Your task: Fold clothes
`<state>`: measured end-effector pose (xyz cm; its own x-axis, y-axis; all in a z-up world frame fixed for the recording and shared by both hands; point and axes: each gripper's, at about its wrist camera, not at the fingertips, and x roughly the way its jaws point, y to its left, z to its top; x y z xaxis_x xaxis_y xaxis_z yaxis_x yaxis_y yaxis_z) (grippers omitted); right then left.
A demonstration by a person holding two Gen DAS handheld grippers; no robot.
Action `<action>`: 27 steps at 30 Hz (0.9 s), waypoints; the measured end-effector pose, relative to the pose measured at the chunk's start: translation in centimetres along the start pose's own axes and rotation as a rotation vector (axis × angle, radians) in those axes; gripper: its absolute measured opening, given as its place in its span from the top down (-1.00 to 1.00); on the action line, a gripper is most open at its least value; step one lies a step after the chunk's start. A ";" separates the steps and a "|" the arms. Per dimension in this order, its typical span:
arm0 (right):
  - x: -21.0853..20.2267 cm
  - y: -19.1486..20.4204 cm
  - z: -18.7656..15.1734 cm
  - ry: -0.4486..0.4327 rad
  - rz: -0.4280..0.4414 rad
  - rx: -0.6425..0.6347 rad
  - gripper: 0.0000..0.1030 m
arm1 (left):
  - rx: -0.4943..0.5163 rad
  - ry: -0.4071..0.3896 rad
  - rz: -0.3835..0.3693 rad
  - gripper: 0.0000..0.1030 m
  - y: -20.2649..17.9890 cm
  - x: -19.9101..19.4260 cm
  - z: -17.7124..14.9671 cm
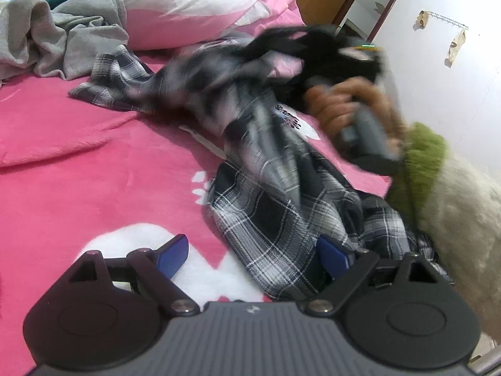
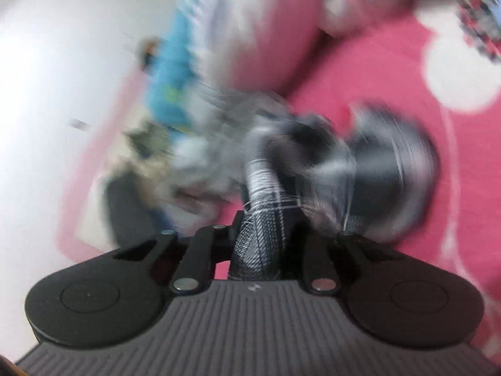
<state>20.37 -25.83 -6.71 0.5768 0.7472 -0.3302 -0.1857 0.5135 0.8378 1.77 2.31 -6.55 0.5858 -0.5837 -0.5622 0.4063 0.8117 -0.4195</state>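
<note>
Plaid woven shirt (image 1: 275, 206) lay crumpled at centre frame on the pink fleece blanket (image 1: 94, 163). Left gripper (image 1: 250, 253) stood released, blue pads spread; right gripper (image 2: 266, 244) clenched a bunched shirt fold.

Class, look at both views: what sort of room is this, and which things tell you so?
Most likely a bedroom. The plaid shirt lies on a pink blanket spread over a bed, a pillow sits at its head, and grey clothes are heaped beside it.
</note>
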 end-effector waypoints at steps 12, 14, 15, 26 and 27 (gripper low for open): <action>-22.1 4.1 -4.9 -0.443 0.233 -0.070 0.79 | 0.008 0.007 -0.064 -0.73 -2.0 -0.1 0.6; -25.2 2.6 -7.5 -0.504 0.155 -0.038 0.78 | 0.025 0.018 -0.075 -0.73 -2.8 0.1 0.5; -26.7 1.8 -8.8 -0.534 0.115 -0.023 0.78 | 0.036 0.023 -0.079 -0.73 -3.2 0.2 0.5; -37.6 -6.2 -20.3 -0.566 -0.502 0.215 0.50 | 0.115 0.066 -0.093 -0.74 -6.8 1.5 -0.4; -37.7 -6.3 -20.8 -0.528 -0.549 0.216 0.32 | 0.117 0.067 -0.092 -0.74 -6.9 1.6 -0.3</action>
<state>-16.72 -48.46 -8.64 0.8522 0.0838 -0.5164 0.3624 0.6175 0.6982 -0.34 -4.23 -4.77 0.4964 -0.6521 -0.5730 0.5368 0.7494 -0.3878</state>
